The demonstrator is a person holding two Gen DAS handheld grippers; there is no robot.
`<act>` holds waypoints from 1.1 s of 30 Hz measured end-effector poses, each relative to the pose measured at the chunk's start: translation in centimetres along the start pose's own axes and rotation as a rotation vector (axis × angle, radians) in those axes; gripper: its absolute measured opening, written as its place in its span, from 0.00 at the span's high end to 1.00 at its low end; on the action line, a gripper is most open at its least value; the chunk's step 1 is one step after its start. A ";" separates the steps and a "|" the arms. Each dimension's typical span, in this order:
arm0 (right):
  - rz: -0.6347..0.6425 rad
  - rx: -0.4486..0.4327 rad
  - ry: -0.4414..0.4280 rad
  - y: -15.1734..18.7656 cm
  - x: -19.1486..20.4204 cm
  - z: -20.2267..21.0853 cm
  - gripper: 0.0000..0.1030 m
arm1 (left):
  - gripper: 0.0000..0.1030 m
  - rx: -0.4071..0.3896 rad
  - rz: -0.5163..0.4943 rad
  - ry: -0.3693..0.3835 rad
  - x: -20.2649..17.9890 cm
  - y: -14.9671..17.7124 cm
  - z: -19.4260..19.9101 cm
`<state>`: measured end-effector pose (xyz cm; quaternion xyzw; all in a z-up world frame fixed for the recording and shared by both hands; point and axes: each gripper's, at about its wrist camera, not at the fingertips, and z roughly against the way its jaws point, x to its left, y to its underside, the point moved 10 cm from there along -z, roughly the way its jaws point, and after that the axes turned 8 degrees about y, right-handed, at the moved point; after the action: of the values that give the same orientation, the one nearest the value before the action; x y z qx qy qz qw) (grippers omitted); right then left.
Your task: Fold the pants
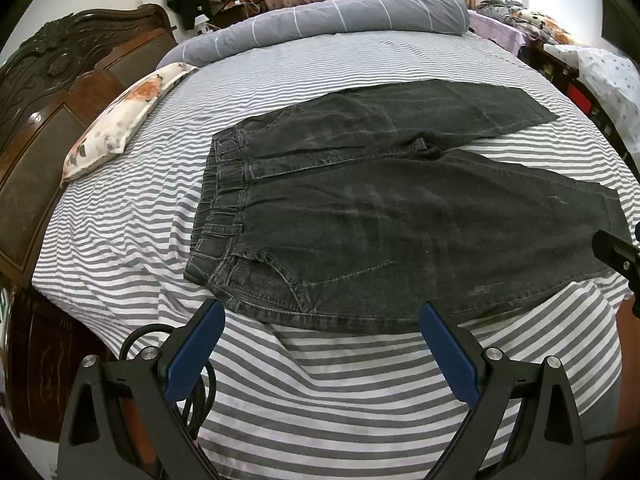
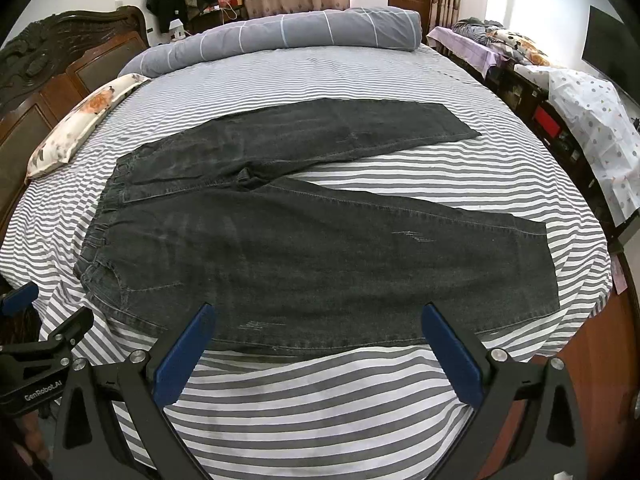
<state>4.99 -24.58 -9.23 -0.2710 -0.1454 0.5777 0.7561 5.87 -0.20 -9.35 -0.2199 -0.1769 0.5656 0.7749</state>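
Note:
Dark grey jeans lie flat on the striped bed, waistband to the left and both legs spread apart to the right; they also show in the right wrist view. My left gripper is open and empty, hovering at the near edge of the jeans by the hip pocket. My right gripper is open and empty, at the near edge of the near leg. The right gripper's tip shows at the right edge of the left wrist view, and the left gripper shows at the lower left of the right wrist view.
The bed has a grey-and-white striped sheet. A rolled grey duvet lies along the far side, a floral pillow by the carved wooden headboard. A cluttered bench stands along the right side.

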 end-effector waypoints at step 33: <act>-0.005 0.013 -0.002 0.5 0.0 -0.7 0.01 | 0.06 0.006 -0.008 0.001 -0.2 0.2 -0.4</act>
<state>4.97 -24.61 -10.05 -0.2652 -0.1431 0.5768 0.7592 5.82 -0.42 -9.79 -0.2173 -0.1755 0.5629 0.7779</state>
